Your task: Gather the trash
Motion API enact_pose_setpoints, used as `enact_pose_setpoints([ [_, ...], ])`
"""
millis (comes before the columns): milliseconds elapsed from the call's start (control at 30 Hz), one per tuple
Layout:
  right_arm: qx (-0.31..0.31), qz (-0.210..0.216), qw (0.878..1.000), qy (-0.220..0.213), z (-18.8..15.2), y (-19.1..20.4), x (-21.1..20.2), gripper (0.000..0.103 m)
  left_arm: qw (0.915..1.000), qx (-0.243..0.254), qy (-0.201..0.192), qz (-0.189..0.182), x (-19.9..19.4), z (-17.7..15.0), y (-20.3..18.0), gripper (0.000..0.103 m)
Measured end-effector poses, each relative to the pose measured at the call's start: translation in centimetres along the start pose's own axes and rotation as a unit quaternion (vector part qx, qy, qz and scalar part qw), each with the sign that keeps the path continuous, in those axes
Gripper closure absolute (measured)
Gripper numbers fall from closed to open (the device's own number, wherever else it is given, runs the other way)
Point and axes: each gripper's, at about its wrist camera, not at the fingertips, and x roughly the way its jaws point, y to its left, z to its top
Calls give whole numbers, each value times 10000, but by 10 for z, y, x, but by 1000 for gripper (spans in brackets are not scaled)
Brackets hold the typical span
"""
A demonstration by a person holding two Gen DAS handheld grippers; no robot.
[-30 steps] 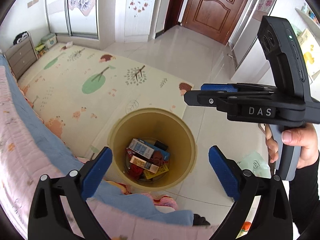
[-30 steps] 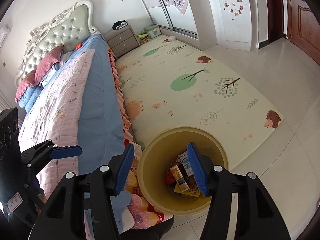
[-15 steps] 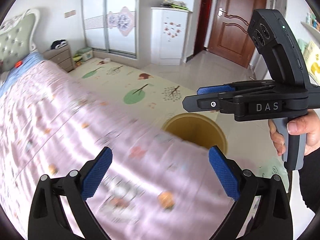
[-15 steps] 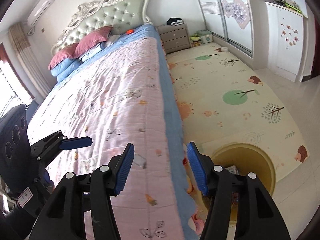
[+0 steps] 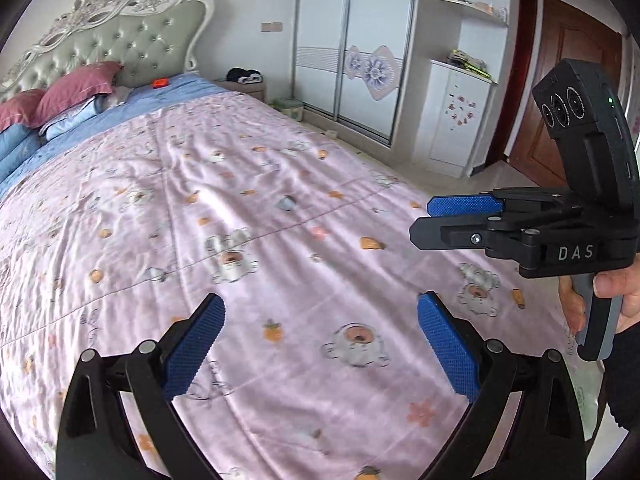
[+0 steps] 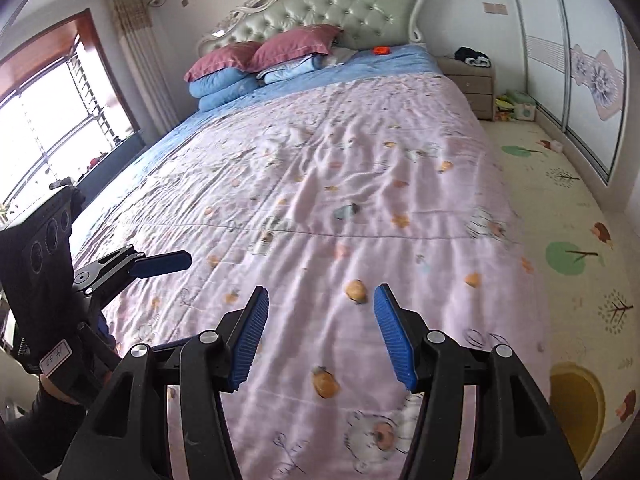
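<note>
Right wrist view: small orange item [image 6: 382, 50] near headboard; both grippers [image 6: 320, 334] [image 5: 320, 346] spread, empty.

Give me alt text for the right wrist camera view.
An open, empty right gripper hovers over a bed's pink patterned quilt, pointing toward maroon pillows and a tufted headboard. The left gripper shows at the left edge, and a yellow trash bin stands on the floor mat at lower right.
</note>
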Motion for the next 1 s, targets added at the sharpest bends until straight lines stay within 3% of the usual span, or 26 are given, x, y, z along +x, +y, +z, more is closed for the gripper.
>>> enact_pose_setpoints([
  [233,-410,202,9990,-12,24,45,30,48,9977,-288,-290,548,-34,-14,58,6],
  [500,-820,225,9949,-551,41,80,46,46,9874,-407,-863,1266,-58,-19,97,4],
  [733,-923,307,9922,-775,43,90,59,38,9818,-594,-1026,1487,-63,-23,121,4],
  [1000,-929,100,9883,-1204,39,83,58,25,9731,-796,-1324,1711,-67,-26,138,4],
])
